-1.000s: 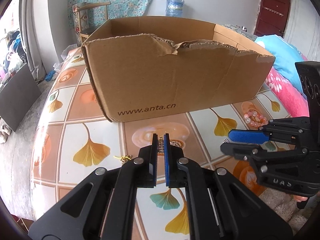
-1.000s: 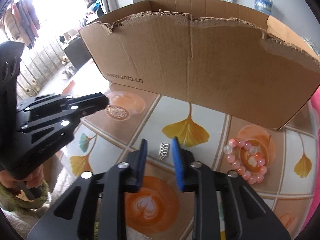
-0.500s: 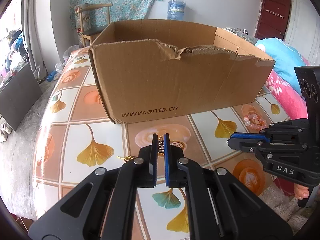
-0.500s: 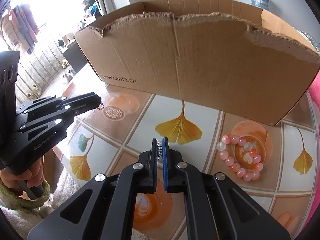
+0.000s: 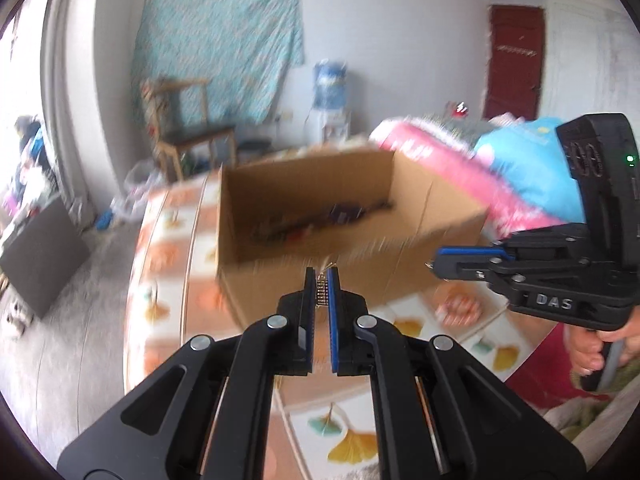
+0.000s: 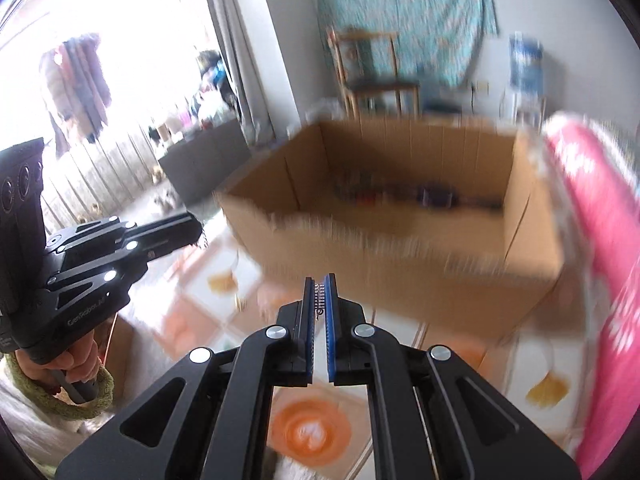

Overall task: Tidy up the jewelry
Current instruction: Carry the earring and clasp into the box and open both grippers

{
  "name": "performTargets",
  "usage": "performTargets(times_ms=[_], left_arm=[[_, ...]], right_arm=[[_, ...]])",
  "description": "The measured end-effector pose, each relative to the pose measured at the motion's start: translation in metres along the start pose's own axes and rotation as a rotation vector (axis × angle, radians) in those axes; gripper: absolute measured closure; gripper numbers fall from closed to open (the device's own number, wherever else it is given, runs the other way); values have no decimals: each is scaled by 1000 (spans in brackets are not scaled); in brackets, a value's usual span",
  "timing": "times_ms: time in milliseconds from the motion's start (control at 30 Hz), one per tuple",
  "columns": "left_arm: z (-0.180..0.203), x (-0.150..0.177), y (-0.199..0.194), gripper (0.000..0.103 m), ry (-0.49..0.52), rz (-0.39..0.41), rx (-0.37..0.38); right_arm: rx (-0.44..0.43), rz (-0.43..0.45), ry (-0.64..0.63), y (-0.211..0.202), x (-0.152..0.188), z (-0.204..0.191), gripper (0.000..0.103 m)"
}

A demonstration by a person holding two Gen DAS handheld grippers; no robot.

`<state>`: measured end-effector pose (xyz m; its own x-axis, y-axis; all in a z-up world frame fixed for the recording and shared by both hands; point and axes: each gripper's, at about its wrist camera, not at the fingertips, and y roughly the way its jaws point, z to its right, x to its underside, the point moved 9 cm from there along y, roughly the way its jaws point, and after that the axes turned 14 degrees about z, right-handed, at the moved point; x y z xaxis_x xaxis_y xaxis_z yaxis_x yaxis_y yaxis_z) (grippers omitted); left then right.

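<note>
1. Nearest in the left wrist view, the left gripper [image 5: 321,280] has its jaws clamped on a small gold-toned jewelry piece [image 5: 321,293], a short ribbed strip pinched upright between the blue pads.
2. Nearest in the right wrist view, the right gripper [image 6: 320,282] is likewise closed on a small silver clasp piece [image 6: 319,300], held between its blue pads with a tiny ring showing at its lower end.
3. Both held pieces are in the air above the table [image 5: 352,446], whose cloth is patterned with ginkgo leaves and orange squares.
4. In the left wrist view the right gripper also shows at the right, level with the box's near wall, a hand [image 5: 588,350] gripping its handle.
5. In the right wrist view the left gripper shows at the far left, held by a hand [image 6: 74,364] in a green-cuffed sleeve.
6. A blurred pink bead bracelet [image 5: 456,304] lies on the table near the box's right corner.
7. Beyond the grippers stands an open cardboard box [image 5: 404,276] with dark, blurred items on its floor.
8. Far off are a wooden chair [image 5: 188,128], a water dispenser [image 5: 330,100] and a teal cloth [image 5: 224,52] on the wall.
</note>
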<state>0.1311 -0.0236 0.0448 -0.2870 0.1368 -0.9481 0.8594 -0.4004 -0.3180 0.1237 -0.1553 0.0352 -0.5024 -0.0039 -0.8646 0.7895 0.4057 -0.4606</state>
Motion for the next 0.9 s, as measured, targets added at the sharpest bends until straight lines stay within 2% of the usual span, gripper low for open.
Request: performTargets(times_ms=[67,167,300,433,500,667,733,900], left_arm=[[3,-19,10,98,0,24,32],[6,-33,37,98,-45,15,84],[6,-31,88,98,-145,-85,150],[16,-15,143,98,-254,-225,230],[21,-5,167,98,-309,-294,256],[36,9,195,97,-330,-374,260],[40,12,198,91,-345,-395,262],[40,6,199,81,-328,-370,258]], right_arm=[[16,70,-27,-5,-26,5,98],[50,118,-37,-3,-48,23,98],[45,68,23,23,-55,58,98],[61,-23,86,56,-48,90,98],[78,-41,107,68,-46,104,98],[106,-56,127,85,-48,127,97],[108,-50,151,86,-50,134,97],[118,-23,182,76,-54,146,95]])
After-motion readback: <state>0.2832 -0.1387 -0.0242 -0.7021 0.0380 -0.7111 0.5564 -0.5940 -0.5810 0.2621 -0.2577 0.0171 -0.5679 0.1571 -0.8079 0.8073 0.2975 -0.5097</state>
